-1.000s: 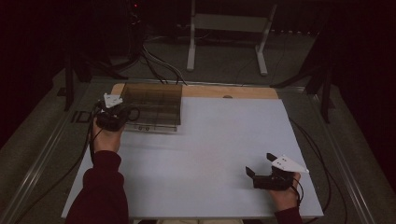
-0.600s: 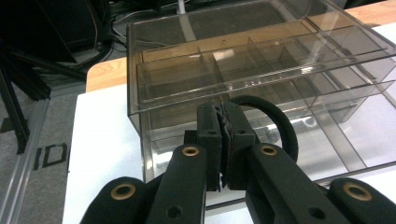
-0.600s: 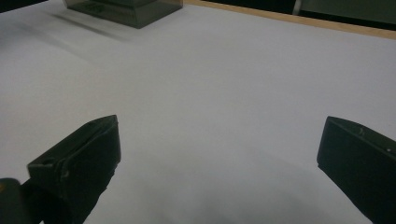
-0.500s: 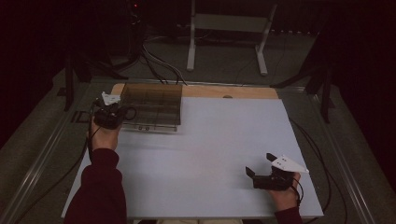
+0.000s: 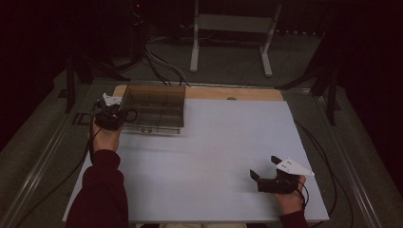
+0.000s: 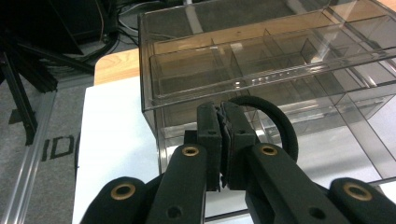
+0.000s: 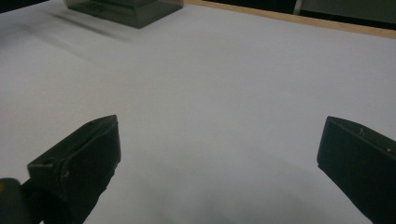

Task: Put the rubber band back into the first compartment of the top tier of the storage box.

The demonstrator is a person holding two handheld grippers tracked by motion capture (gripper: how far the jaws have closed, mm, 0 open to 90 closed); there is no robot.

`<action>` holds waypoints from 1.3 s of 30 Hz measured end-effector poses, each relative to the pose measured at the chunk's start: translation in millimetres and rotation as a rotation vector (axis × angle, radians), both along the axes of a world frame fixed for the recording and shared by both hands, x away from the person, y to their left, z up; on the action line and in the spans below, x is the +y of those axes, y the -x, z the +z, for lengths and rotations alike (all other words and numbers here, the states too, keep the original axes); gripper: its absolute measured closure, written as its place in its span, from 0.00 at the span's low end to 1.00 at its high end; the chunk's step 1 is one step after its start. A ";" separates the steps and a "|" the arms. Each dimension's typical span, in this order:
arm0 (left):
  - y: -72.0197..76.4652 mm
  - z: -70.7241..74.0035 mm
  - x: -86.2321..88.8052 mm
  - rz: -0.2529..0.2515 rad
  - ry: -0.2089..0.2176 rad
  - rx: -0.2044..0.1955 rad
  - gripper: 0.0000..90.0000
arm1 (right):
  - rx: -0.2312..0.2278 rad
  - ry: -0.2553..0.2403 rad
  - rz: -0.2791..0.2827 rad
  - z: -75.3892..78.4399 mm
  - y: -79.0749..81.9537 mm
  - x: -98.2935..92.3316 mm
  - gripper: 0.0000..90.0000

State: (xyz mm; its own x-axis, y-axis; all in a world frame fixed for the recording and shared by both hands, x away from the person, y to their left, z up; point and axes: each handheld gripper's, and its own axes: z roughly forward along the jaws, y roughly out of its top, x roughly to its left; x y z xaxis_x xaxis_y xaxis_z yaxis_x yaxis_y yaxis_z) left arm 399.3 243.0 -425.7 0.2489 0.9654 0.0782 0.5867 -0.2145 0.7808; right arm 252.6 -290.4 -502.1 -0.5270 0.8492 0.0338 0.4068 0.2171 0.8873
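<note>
A clear smoky plastic organizer box (image 5: 157,104) with several compartments stands at the table's far left; it shows close up in the left gripper view (image 6: 261,56). My left gripper (image 5: 119,116) is at the box's near-left corner. Its jaws are pressed together (image 6: 219,109) on a thin black ring (image 6: 285,128), which loops out to the right in front of the box wall. My right gripper (image 5: 263,167) rests near the front right of the white table top (image 5: 214,142). Its jaws stand wide open (image 7: 219,140) with nothing between them. The box's corner (image 7: 126,9) lies far ahead of it.
A bare wooden strip (image 5: 237,92) runs along the table's far edge. Cables (image 5: 161,61) and a metal stand (image 5: 228,28) are on the floor beyond. Metal rails (image 5: 43,156) run beside the table on the left.
My left gripper has shifted slightly to the left beside the box, still shut on the ring. The right gripper has stayed where it was.
</note>
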 end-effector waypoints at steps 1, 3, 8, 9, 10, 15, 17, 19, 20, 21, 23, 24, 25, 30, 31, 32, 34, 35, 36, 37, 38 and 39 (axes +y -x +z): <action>-0.3 -0.3 0.3 0.001 -0.002 0.002 0.99 | 0.000 0.000 0.000 0.0 0.0 0.0 0.00; -1.0 -1.1 0.6 0.002 -0.002 0.005 0.99 | 0.000 0.000 0.000 0.0 0.0 0.0 0.00; -2.7 -3.2 1.8 0.007 -0.007 0.014 0.99 | 0.000 0.000 0.001 -0.2 -0.1 -0.3 0.00; -3.0 -3.5 1.9 0.008 -0.009 0.016 0.99 | 0.000 -0.001 0.001 -0.1 -0.1 -0.4 0.00; -3.2 -3.7 2.1 0.010 -0.008 0.018 0.99 | 0.001 -0.002 0.000 -0.1 0.0 -0.4 0.00; -4.4 -6.7 2.6 0.014 -0.017 0.030 0.99 | 0.001 -0.002 0.000 0.0 0.4 -0.3 0.00; -5.2 -7.3 2.7 0.016 -0.017 0.033 0.99 | 0.001 -0.002 0.000 0.1 0.3 -0.2 0.00; -5.8 -7.8 2.3 0.017 -0.019 0.036 0.99 | 0.001 -0.002 0.001 0.1 0.3 0.1 0.00; -6.2 -8.3 2.2 0.016 -0.021 0.040 0.99 | 0.001 -0.002 0.001 0.1 0.2 0.3 0.00; -6.5 -8.9 2.2 0.016 -0.025 0.043 0.98 | 0.001 -0.001 0.001 0.0 0.1 0.5 0.00; -7.3 -10.4 2.6 0.021 -0.029 0.053 0.98 | 0.003 -0.001 0.002 -0.1 0.0 0.6 0.00; -7.3 -10.4 2.6 0.021 -0.029 0.053 0.98 | 0.003 -0.001 0.002 -0.1 0.1 0.6 0.00; -7.6 -11.6 3.1 0.026 -0.031 0.058 0.98 | 0.002 -0.001 0.001 -0.2 0.1 0.5 0.00; -8.2 -14.2 3.1 0.031 -0.038 0.065 0.97 | 0.002 -0.001 0.002 -0.2 0.1 0.2 0.00; -8.0 -14.3 3.0 0.040 -0.036 0.056 0.92 | 0.002 -0.001 0.002 -0.2 0.0 0.1 0.00; -7.8 -14.1 3.7 0.046 -0.022 0.050 0.82 | 0.002 -0.001 0.002 -0.2 0.0 0.2 0.00; -7.3 -13.7 4.4 0.049 -0.008 0.043 0.66 | 0.003 -0.001 0.002 -0.3 -0.1 0.2 0.00; -5.7 -13.0 4.5 0.060 -0.003 0.028 0.66 | 0.002 -0.001 0.002 -0.3 -0.1 0.2 0.00; -5.0 -12.8 4.4 0.061 0.004 0.022 0.52 | 0.003 -0.001 0.002 -0.3 -0.1 0.2 0.00; -5.0 -12.8 4.4 0.061 0.004 0.022 0.48 | 0.003 -0.001 0.002 -0.3 -0.1 0.2 0.00; -5.0 -12.8 4.4 0.061 0.004 0.022 0.48 | 0.003 0.000 0.002 -0.3 -0.1 0.3 0.00; -5.0 -12.8 4.4 0.061 0.004 0.022 0.48 | 0.003 0.000 0.002 -0.3 -0.1 0.3 0.00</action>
State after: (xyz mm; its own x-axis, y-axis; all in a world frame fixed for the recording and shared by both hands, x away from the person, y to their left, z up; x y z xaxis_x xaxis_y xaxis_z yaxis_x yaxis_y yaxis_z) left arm 404.3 247.4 -438.5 0.1909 0.9791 0.0696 0.6160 -0.1747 0.7682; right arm 252.7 -290.1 -502.4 -0.5284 0.8483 0.0357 0.4092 0.2175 0.8862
